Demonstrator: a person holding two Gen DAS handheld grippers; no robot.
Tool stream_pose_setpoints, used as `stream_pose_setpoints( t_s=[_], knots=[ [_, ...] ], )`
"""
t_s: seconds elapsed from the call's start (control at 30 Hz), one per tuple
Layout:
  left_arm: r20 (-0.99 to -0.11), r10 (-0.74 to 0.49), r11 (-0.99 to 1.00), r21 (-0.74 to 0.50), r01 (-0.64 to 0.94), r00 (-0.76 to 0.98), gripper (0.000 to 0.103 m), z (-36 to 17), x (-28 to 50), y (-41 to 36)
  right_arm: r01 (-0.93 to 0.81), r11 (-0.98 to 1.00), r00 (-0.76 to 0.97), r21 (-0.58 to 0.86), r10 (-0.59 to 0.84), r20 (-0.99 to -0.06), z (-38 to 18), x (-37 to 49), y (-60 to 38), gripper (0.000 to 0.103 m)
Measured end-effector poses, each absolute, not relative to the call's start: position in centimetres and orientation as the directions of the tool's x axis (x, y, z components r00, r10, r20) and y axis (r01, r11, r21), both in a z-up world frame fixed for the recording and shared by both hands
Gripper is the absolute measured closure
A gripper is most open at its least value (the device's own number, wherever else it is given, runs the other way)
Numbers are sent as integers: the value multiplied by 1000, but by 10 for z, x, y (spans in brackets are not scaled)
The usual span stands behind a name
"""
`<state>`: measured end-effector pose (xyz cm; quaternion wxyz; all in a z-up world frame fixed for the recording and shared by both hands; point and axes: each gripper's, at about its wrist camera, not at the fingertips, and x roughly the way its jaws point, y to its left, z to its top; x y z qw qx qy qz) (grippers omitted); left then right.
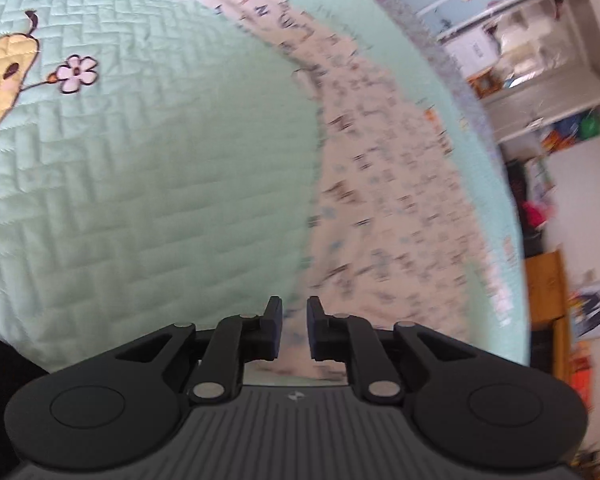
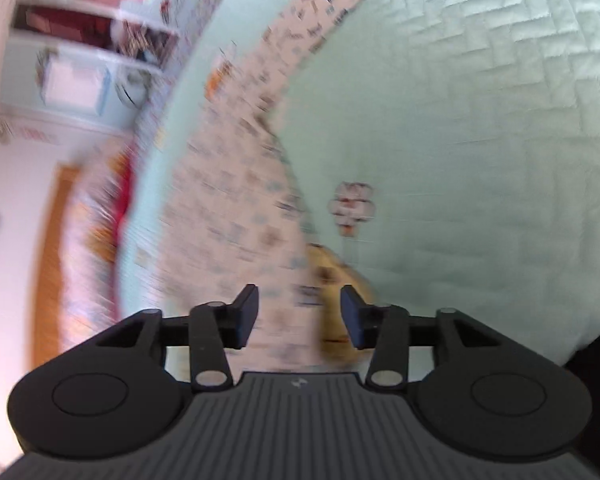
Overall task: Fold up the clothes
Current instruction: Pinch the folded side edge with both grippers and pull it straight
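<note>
At the bottom of the left wrist view the left gripper [image 1: 294, 328] has its jaws a narrow gap apart, gripping nothing I can make out, while the right gripper [image 2: 299, 316] at the bottom of its own view stands wide apart over cloth. Beyond both, the printed garment [image 1: 384, 200] runs as 1 long pale band up the middle of each frame across the mint quilt [image 1: 148, 200]. Blur hides its edges, so probably a hem is being sought; closing on 1 needs steadier aim.
</note>
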<state>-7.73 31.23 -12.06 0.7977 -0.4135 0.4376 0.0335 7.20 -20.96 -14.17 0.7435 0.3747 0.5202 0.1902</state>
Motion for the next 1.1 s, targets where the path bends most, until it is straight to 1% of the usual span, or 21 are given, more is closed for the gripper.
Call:
stream_pose_setpoints(
  t_s=[0.03,0.07,0.13,0.2,0.3,0.43,0.53,0.57,0.67,0.73,0.8,0.83,0.87,0.97,1.1],
  knots=[
    [-742,-297,669,-611,-424,601,83,-128,-77,313,78,662,373,745,674,-638,-146,71,-208,54],
    [-758,-285,681,-591,-432,587,80,-135,-76,314,55,650,358,758,696,-623,-149,71,-207,54],
    [-759,-289,681,-591,-432,584,79,-142,-73,316,29,615,319,788,741,-591,-158,71,-203,54],
    [-745,-311,688,-605,-400,590,66,-141,-68,314,13,601,281,799,765,-580,-167,71,-195,54],
    [-733,-348,702,-617,-356,584,58,-142,-60,309,-7,575,272,818,789,-551,-173,70,-186,54],
    [-713,-415,672,-659,-337,565,56,-145,-50,302,-19,556,268,831,804,-532,-173,71,-181,54],
    [-704,-449,669,-673,-315,550,56,-144,-50,290,-44,561,252,826,807,-535,-166,67,-178,60],
    [-697,-460,661,-682,-312,550,56,-145,-51,287,-53,565,247,823,806,-538,-164,65,-178,60],
    [-657,-493,575,-738,-353,571,58,-157,-55,290,-69,574,239,816,803,-545,-163,60,-178,59],
    [-628,-505,514,-770,-379,591,62,-164,-59,295,-56,563,240,825,809,-536,-166,60,-180,60],
    [-638,-480,509,-762,-401,603,96,-162,-65,297,-46,557,250,829,810,-530,-169,59,-182,76],
    [-636,-469,508,-762,-401,614,96,-158,-68,298,-47,564,256,824,805,-536,-168,59,-183,90],
    [-630,-459,505,-765,-400,627,97,-154,-72,300,-55,570,260,820,801,-539,-166,57,-183,93],
    [-610,-437,490,-778,-394,661,97,-133,-85,308,-79,574,281,815,797,-534,-152,52,-184,97],
    [-579,-436,463,-801,-380,689,97,-104,-89,315,-31,496,326,868,826,-460,-126,51,-198,97]
  ],
)
